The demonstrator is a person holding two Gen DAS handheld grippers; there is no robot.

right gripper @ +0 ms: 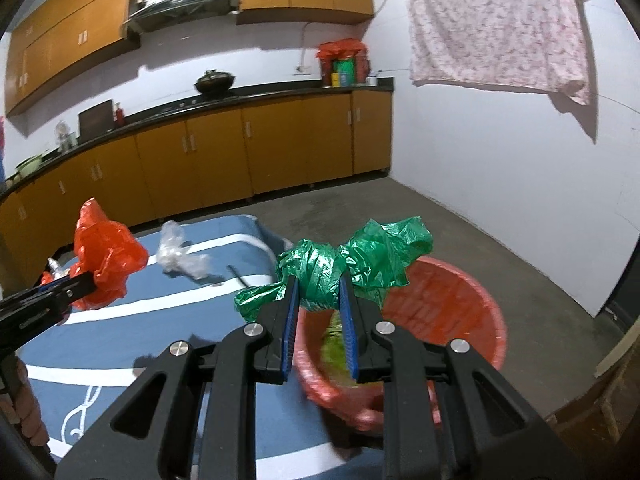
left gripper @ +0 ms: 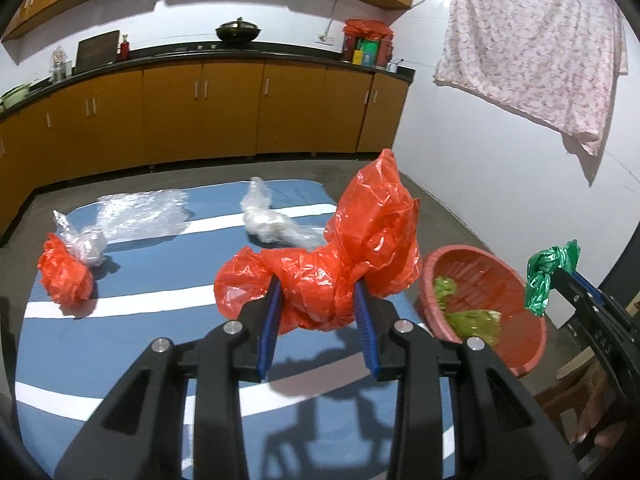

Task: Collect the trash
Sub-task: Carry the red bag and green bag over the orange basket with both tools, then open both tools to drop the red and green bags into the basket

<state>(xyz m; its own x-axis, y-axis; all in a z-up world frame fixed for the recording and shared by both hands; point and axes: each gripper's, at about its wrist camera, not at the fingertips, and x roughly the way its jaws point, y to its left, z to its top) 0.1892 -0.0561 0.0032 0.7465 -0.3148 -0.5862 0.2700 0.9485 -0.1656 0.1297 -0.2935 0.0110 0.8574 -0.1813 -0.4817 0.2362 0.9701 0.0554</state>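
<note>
In the left wrist view, the left gripper is clamping a crumpled red plastic bag at the centre of the frame; its blue pads are pinching the bag's bunched waist while loose lobes are billowing out on both sides and upward. In the right wrist view, the right gripper is likewise squeezing a wadded green plastic bag by its gathered middle, with that bag hanging above the near rim of a red plastic basket at lower centre-right, where some green scrap is already lying inside.

Both bags are looking feather-light, limp and slick, so they are likely offering nothing stiff to hold: a grip on a thin single layer could slide off, whereas the thick bunched knot is giving the pads the most material.

More trash is waiting on the blue striped mat: a second red plastic wad at the left edge of the left wrist view, touching a clear plastic bundle, a bubble-wrap sheet just behind, and a crumpled clear bag near centre. The bubble wrap is probably springy and bulky, best taken at a gathered edge.
</note>
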